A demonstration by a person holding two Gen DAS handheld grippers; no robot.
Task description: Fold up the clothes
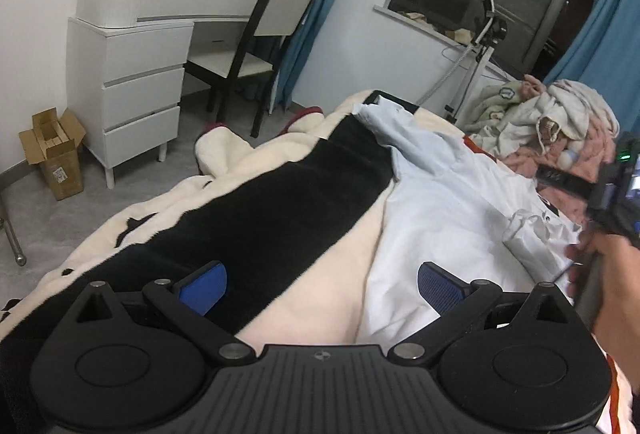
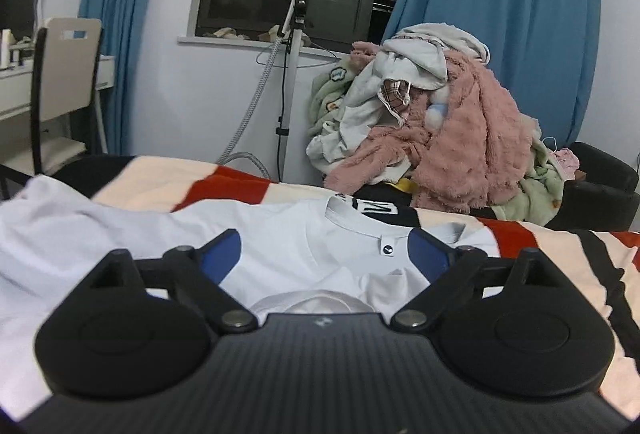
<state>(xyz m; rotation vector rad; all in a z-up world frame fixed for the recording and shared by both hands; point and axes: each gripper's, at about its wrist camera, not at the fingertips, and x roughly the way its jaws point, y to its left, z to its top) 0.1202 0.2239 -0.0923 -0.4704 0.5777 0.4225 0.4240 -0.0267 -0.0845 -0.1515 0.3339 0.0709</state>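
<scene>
Plush cream blanket (image 1: pixel 336 274), banded in black and red, covers the bed, and that is where the work lies. At the far right sits a heap of clothes (image 2: pixel 436 122), pink fleece, pale green and white things tumbled together with nothing in it folded, so whatever else has been dealt with, that heap remains to do.

Nearer, a white T-shirt (image 2: pixel 280 246) is spread on the blanket, collar toward the far side. In the left wrist view one pale sleeve (image 1: pixel 400 122) reaches to the far edge of the bed, and cloth near the right side looks doubled over, though I cannot say whether that is a deliberate fold or a rumple. I judge the shirt is laid out rather than a finished, squared packet.

The left hand-held gripper (image 1: pixel 322 284) hangs over the shirt's near left edge, blue pads wide apart, holding nothing. The right hand-held gripper (image 2: pixel 324 254) hovers low by the collar (image 2: pixel 360 222), likewise spread and empty.
</scene>
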